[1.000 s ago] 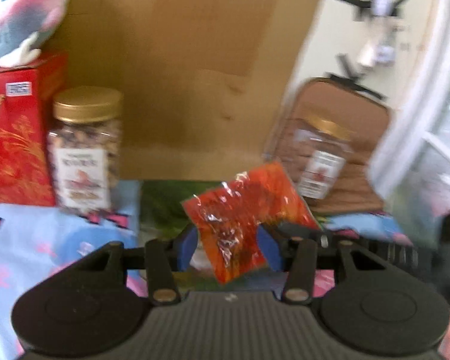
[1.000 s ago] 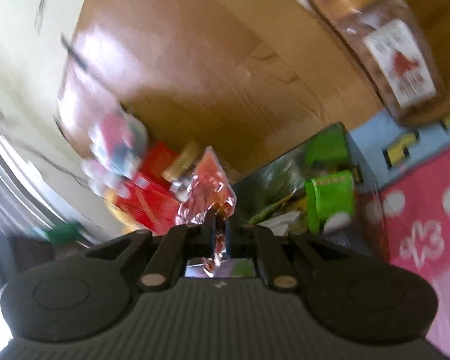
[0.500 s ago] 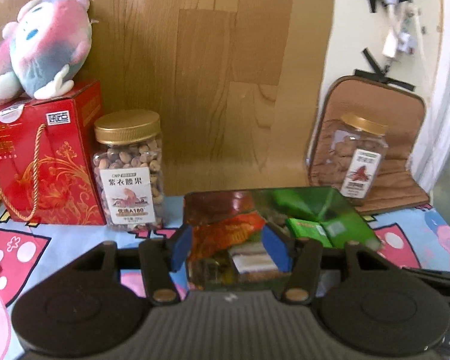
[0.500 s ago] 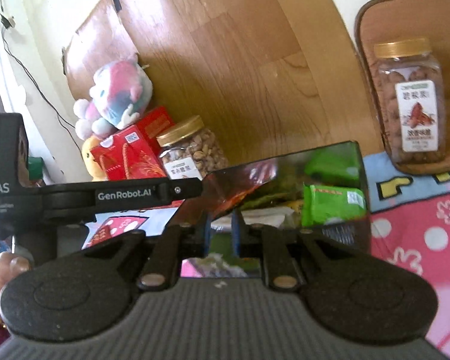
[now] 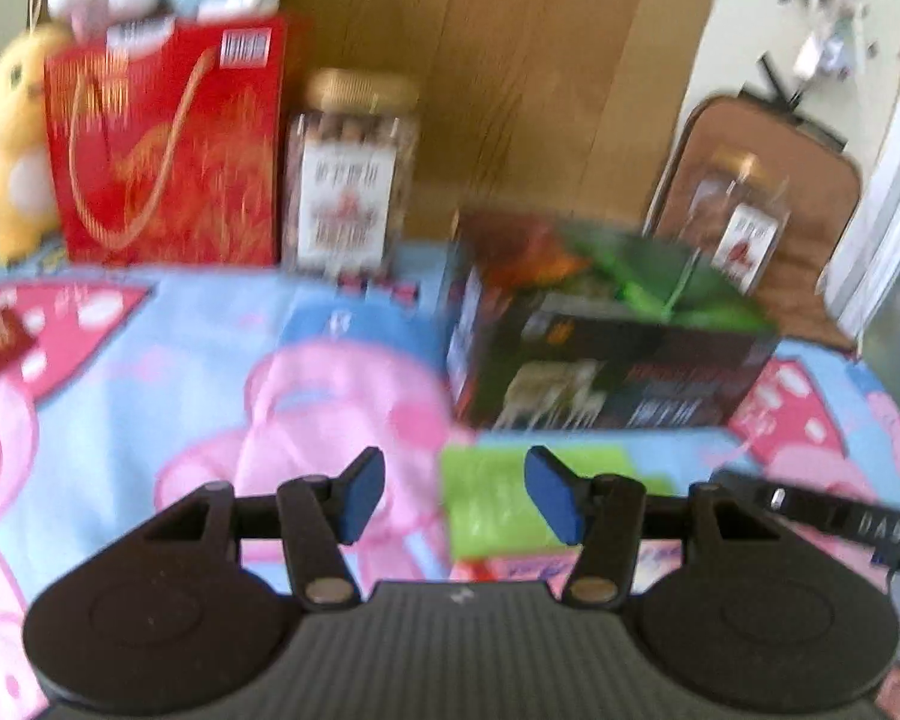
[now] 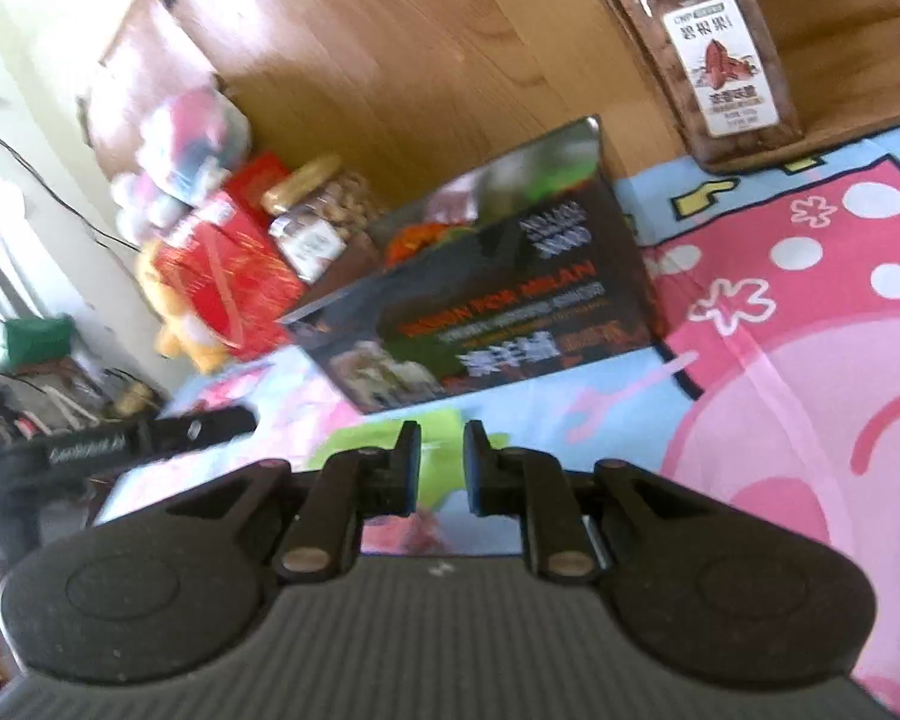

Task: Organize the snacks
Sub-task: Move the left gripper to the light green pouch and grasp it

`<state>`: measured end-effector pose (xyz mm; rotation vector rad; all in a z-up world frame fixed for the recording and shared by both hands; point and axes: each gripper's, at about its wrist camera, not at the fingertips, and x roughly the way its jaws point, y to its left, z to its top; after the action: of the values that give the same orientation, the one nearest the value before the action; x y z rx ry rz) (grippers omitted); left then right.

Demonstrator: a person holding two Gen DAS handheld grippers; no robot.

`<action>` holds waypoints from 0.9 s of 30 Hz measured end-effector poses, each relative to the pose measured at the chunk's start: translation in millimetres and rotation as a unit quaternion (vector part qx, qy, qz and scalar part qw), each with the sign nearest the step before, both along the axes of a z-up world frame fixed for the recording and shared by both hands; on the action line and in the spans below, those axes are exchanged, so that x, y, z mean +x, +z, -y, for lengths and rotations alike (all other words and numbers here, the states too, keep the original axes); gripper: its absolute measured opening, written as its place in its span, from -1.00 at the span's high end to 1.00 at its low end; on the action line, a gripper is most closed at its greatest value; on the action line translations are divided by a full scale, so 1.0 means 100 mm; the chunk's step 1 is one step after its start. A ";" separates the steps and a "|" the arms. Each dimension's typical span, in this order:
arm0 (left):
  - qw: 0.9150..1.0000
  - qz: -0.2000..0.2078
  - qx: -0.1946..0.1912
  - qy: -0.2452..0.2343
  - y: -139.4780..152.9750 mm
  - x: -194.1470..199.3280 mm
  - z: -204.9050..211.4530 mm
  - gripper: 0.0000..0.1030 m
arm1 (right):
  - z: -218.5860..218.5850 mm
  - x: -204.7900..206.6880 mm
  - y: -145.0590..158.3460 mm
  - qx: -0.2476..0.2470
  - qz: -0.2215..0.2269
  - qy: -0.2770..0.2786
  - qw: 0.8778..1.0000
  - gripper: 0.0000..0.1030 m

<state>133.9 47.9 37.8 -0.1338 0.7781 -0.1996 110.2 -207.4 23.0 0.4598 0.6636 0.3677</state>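
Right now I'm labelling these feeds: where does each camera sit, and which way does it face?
Left wrist: on the left tool, facing down and forward across the cartoon mat at the dark snack box; its fingers show, open over a green packet.
Right wrist: on the right tool, tilted, facing the same box; its fingers show, slightly apart.
Shared: box, green packet, both nut jars, red gift box.

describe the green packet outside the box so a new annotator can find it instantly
Start at the dark printed box standing on the pink and blue cartoon sheet. On the sheet just in front of it lies the flat lime-green packet, right ahead of the left tool. Other green packets sit inside the box; this one lies outside it.
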 end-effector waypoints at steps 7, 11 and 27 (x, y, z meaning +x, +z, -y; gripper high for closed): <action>0.996 -0.067 -0.063 -0.012 -0.24 0.20 -0.12 -0.09 | 0.07 0.27 -0.11 0.004 -0.025 -0.002 1.000 0.56; 0.998 -0.045 -0.025 -0.020 -0.26 0.10 0.00 -0.08 | 0.01 0.55 -0.11 -0.013 -0.015 0.048 0.999 0.55; 0.999 -0.004 -0.037 -0.036 -0.31 -0.12 0.05 -0.17 | -0.11 0.43 -0.05 0.010 -0.013 0.136 0.991 0.93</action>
<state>122.0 43.0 7.3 -0.1777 0.7847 -0.2971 153.5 -196.3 17.6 0.3939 0.7512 0.6274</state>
